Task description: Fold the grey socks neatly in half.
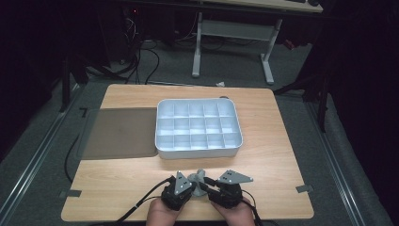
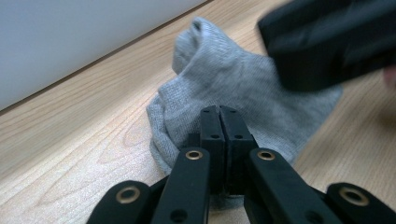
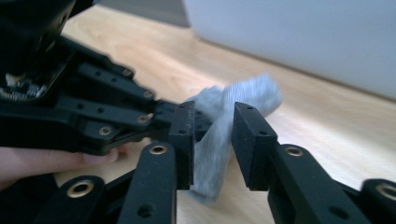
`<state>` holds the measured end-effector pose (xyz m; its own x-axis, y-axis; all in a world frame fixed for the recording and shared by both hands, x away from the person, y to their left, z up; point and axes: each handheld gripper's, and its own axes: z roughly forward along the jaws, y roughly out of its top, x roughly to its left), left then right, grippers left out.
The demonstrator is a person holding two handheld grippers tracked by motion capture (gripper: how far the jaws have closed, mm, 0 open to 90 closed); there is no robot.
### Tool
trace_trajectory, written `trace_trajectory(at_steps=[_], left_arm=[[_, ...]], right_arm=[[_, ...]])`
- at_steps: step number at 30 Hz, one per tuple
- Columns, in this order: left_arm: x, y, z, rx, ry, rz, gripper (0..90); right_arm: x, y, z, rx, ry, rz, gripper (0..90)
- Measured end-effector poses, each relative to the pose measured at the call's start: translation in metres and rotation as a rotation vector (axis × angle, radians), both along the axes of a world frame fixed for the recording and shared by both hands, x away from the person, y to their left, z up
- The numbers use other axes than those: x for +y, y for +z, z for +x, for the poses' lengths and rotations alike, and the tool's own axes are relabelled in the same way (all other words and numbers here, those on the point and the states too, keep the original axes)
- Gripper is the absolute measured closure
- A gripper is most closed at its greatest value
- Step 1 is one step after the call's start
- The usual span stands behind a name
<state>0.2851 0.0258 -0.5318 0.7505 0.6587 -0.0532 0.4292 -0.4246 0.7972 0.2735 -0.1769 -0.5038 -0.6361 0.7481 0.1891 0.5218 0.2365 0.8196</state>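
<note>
Two grippers on grey sock (image 2: 243, 84) by bench (image 1: 277, 155) front edge: left gripper (image 2: 219, 116) clenched on it, right gripper (image 3: 214, 135) fingers released around it

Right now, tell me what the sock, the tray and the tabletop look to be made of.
Sock: soft grey knit fabric, matte; fine ribbed loops and limp folds show.
Tray: probably moulded plastic, pale grey-white and smooth; thin even divider walls, rounded corners, slight sheen.
Tabletop: light wood or wood-look laminate; grain lines show, surface smooth, so which of the two is unclear.
</note>
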Motion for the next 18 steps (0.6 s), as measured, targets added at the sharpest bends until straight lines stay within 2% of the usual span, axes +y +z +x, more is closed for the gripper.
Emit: trace_trajectory(at_steps=[1,2,4,5,6,8,10,11,12,14,15,16,18], left_arm=[[0.0,0.0,0.0,0.0,0.0,0.0,88.8],[0.0,0.0,0.0,-0.001,0.001,0.0,88.8],[0.0,0.0,0.0,-0.001,0.001,0.001,88.8],[0.0,0.0,0.0,-0.003,0.001,0.001,88.7],[0.0,0.0,0.0,-0.003,0.001,0.001,88.5],[0.0,0.0,0.0,-0.003,0.001,0.001,88.4],[0.0,0.0,0.0,-0.004,0.002,0.001,88.1],[0.0,0.0,0.0,-0.004,0.002,0.001,87.8],[0.0,0.0,0.0,-0.003,0.001,0.001,87.8],[0.0,0.0,0.0,0.0,-0.001,-0.001,87.6],[0.0,0.0,0.0,0.0,-0.001,-0.002,87.3],[0.0,0.0,0.0,0.001,-0.002,-0.002,87.3],[0.0,0.0,0.0,0.0,-0.003,-0.001,87.1]], right_arm=[[0.0,0.0,0.0,0.0,0.0,0.0,68.3],[-0.009,0.001,0.001,-0.017,-0.032,0.001,66.0],[-0.012,0.001,0.002,-0.022,-0.047,-0.004,65.6],[-0.02,-0.002,0.004,-0.027,-0.088,-0.033,64.4],[-0.02,-0.002,0.004,-0.027,-0.088,-0.033,64.4],[-0.025,-0.006,0.005,-0.008,-0.108,-0.039,65.0],[-0.025,-0.01,0.006,0.002,-0.103,-0.062,64.3],[-0.023,-0.013,0.007,0.033,-0.09,-0.09,64.6],[-0.023,-0.013,0.007,0.033,-0.09,-0.09,64.6],[-0.019,-0.016,0.008,0.053,-0.088,-0.106,68.6],[-0.015,-0.018,0.007,0.056,-0.092,-0.119,74.9],[-0.015,-0.018,0.007,0.056,-0.092,-0.119,74.9],[-0.011,-0.02,0.006,0.058,-0.073,-0.133,83.3]])
